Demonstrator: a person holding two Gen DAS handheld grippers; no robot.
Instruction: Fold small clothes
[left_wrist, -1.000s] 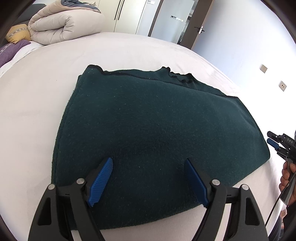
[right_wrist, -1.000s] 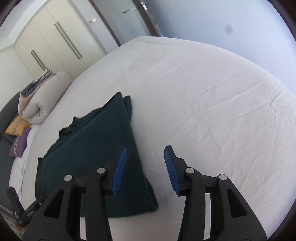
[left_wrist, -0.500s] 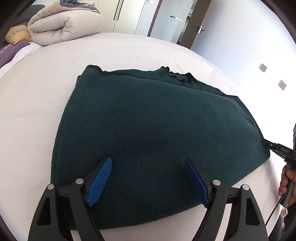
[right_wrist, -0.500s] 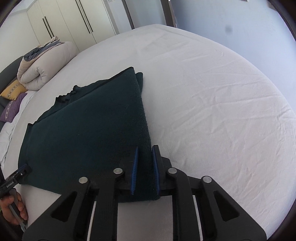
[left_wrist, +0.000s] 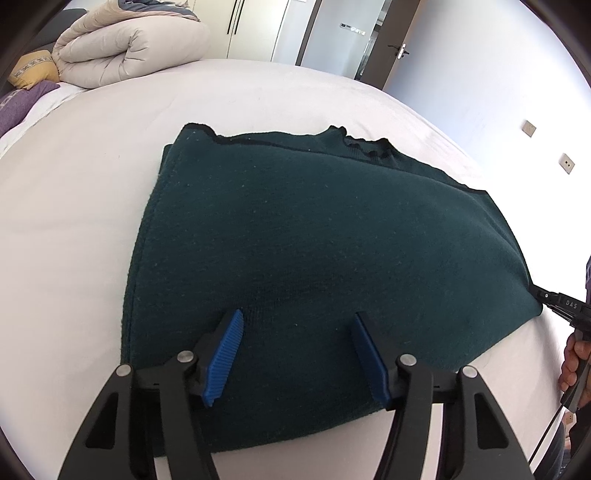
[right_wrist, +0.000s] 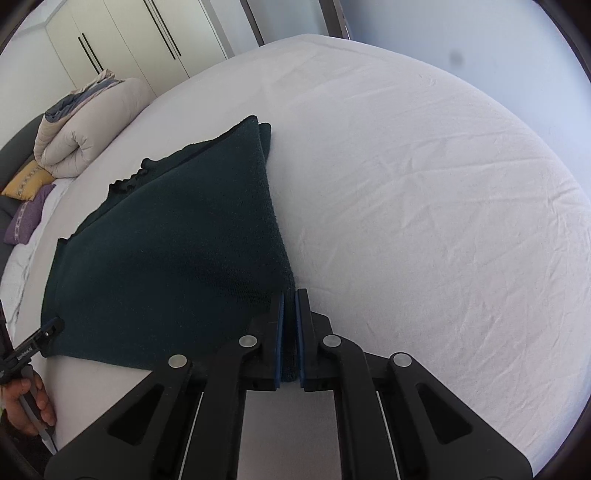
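Note:
A dark green knitted garment lies folded flat on the white bed; it also shows in the right wrist view. My left gripper is open, its blue pads hovering over the garment's near edge with cloth beneath them. My right gripper is shut on the garment's near right corner, cloth pinched between the pads. In the left wrist view the right gripper's tip meets the garment's right corner. In the right wrist view the left gripper's tip sits at the garment's left corner.
The white bed sheet spreads wide to the right of the garment. A rolled beige duvet and yellow and purple cushions lie at the bed's far left. Wardrobes and a door stand behind.
My right gripper moved in from beside the garment and shut on its near right corner. My left gripper stayed open over the near edge, shifting slightly.

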